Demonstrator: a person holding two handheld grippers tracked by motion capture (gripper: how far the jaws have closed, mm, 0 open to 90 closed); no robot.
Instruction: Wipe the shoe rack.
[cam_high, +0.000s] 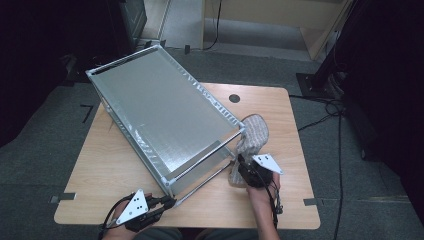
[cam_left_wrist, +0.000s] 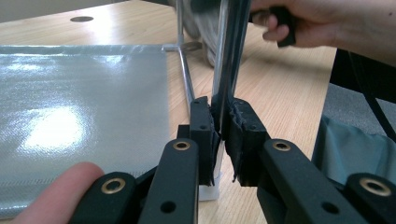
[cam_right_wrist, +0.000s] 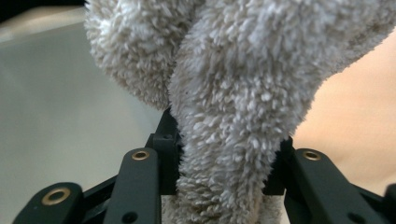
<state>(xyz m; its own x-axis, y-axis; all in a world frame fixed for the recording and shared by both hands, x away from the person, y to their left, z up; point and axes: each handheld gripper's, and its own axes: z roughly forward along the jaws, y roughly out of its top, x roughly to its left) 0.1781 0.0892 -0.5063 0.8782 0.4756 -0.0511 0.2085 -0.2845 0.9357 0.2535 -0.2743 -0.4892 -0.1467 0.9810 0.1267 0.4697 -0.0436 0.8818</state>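
A silver fabric bin on a metal frame (cam_high: 165, 115) lies tilted on the wooden table (cam_high: 115, 165), its open end toward the person. My left gripper (cam_high: 167, 202) is at the bin's near corner and is shut on the frame's metal bar (cam_left_wrist: 226, 51), which runs up between the pads of the left gripper (cam_left_wrist: 222, 116). A fluffy beige towel (cam_high: 252, 132) is draped at the bin's right corner. My right gripper (cam_high: 245, 167) holds its lower part. In the right gripper view the towel (cam_right_wrist: 233, 93) is pinched between the jaws of the right gripper (cam_right_wrist: 224, 140).
A round cable hole (cam_high: 234, 98) sits in the table's far edge. Cables (cam_high: 330, 107) trail on the carpet to the right. The person's right hand (cam_left_wrist: 327, 25) is seen beyond the frame in the left gripper view. A fingertip (cam_left_wrist: 56, 191) rests at the lower left there.
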